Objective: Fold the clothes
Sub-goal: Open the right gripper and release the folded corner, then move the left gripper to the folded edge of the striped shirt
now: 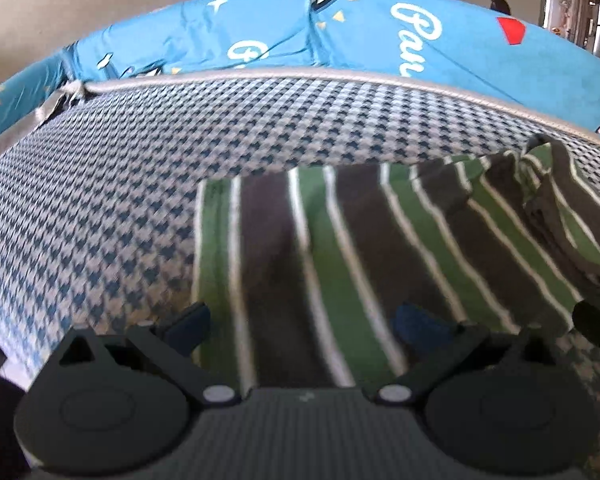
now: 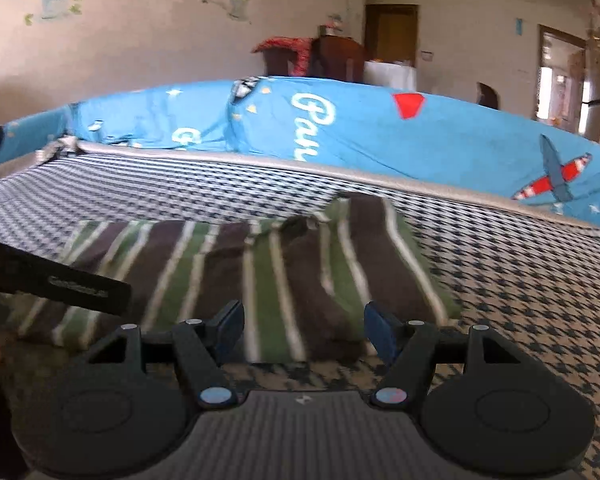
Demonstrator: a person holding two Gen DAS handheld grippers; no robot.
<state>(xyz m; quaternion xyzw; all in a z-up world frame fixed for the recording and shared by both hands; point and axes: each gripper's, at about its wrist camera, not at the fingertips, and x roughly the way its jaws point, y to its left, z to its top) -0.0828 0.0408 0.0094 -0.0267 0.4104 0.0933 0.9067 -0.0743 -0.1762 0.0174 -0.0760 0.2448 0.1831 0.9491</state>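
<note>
A shirt with green, brown and white stripes point(image 1: 340, 248) lies folded flat on the houndstooth mat point(image 1: 100, 200), its far right end bunched up. My left gripper point(image 1: 300, 322) hovers over the shirt's near left part, jaws wide apart and nothing pinched. In the right wrist view the same shirt point(image 2: 228, 264) spreads across the middle, with a raised fold toward the right. My right gripper point(image 2: 305, 330) is open at the shirt's near edge; the cloth lies between and beyond the pads without being pressed. A black part of the left gripper point(image 2: 60, 280) reaches in from the left.
A bright blue quilt point(image 1: 380, 40) printed with planes and white lettering is heaped beyond the mat's grey trim point(image 2: 340, 174). Behind it stand dark wooden furniture point(image 2: 332, 56) and a papered wall. More of the mat point(image 2: 520, 280) extends to the right of the shirt.
</note>
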